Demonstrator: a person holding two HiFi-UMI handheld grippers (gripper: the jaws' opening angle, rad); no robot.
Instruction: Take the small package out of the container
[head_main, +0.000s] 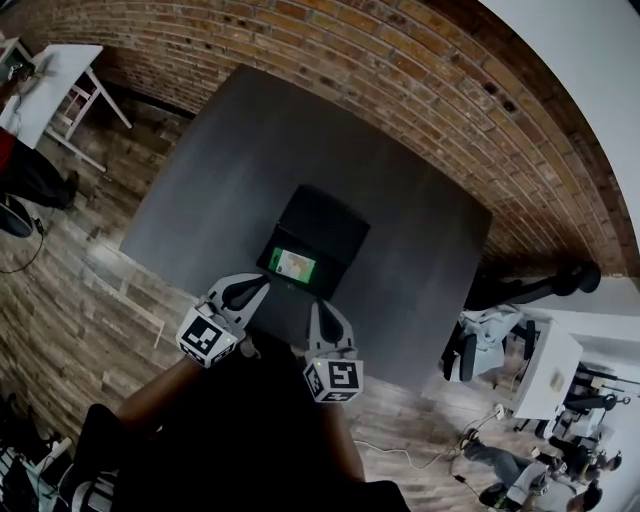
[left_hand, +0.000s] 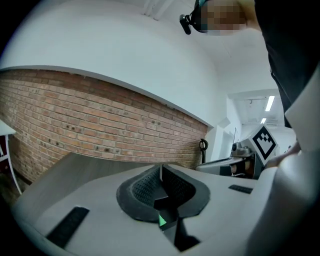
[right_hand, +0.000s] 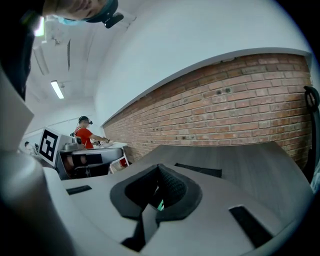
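Small package (head_main: 294, 265) lies in the black container (head_main: 330, 228) on the tabletop (head_main: 230, 170); left gripper (head_main: 262, 283) and right gripper (head_main: 316, 306) hover beside it, fingers (left_hand: 142, 190) pressed together, empty, lining up for the reach, I'd say.

A dark grey table (head_main: 420, 230) stood on a wood-plank floor (head_main: 70, 290), its far edge close to a red brick wall (head_main: 400, 80). A white side table (head_main: 50, 85) stood beyond its far left corner, and a white desk (head_main: 545, 365) beyond its right edge. A pale cable (head_main: 395, 452) trailed across the floor near the table's near edge. A person in a red top (right_hand: 85, 136) stood at another white table by the wall.
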